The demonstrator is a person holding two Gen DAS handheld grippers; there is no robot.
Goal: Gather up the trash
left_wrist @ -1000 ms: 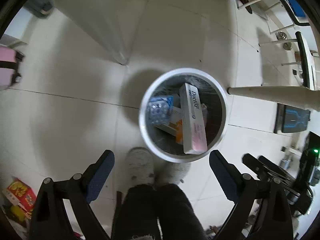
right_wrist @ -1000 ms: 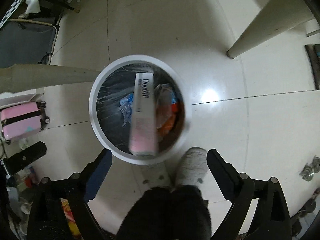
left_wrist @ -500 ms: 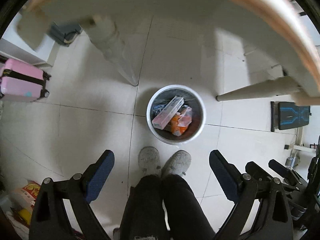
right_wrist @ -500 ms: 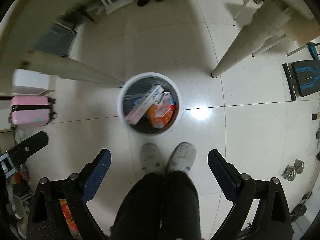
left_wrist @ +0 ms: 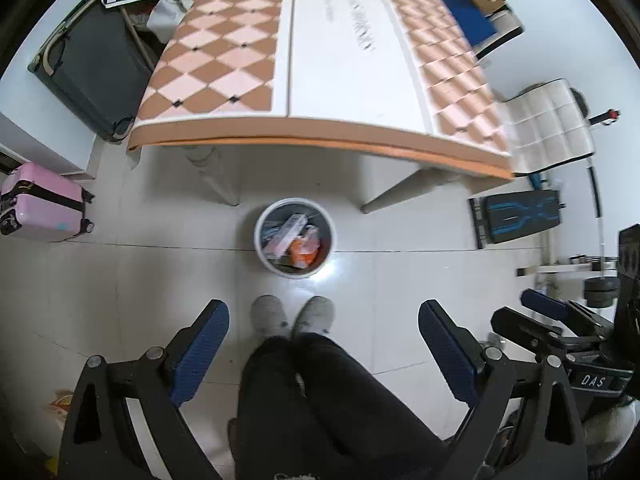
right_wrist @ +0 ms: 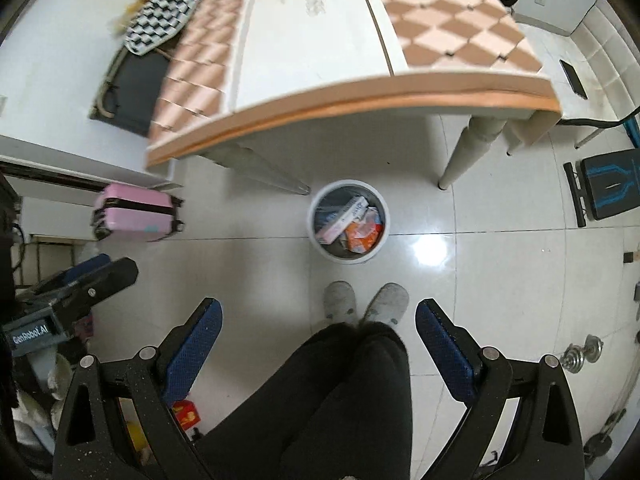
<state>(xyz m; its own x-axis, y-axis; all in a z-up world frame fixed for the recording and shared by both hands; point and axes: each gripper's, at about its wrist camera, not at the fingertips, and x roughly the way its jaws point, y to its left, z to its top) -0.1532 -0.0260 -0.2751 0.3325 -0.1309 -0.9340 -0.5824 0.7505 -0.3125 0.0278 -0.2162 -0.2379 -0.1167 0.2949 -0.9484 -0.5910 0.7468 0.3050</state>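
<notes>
Below your wide-open, empty left claw (left_wrist: pixel 323 336) and right claw (right_wrist: pixel 318 334), the white bin (left_wrist: pixel 295 237) is holding a pink box (left_wrist: pixel 285 235) lying diagonally beside orange wrappers (left_wrist: pixel 305 249).

Glossy white tiled floor (left_wrist: pixel 120 280), checkered-top table (left_wrist: pixel 320 60), pink suitcase (left_wrist: pixel 40 208) beside white wall (right_wrist: pixel 60 60).
</notes>
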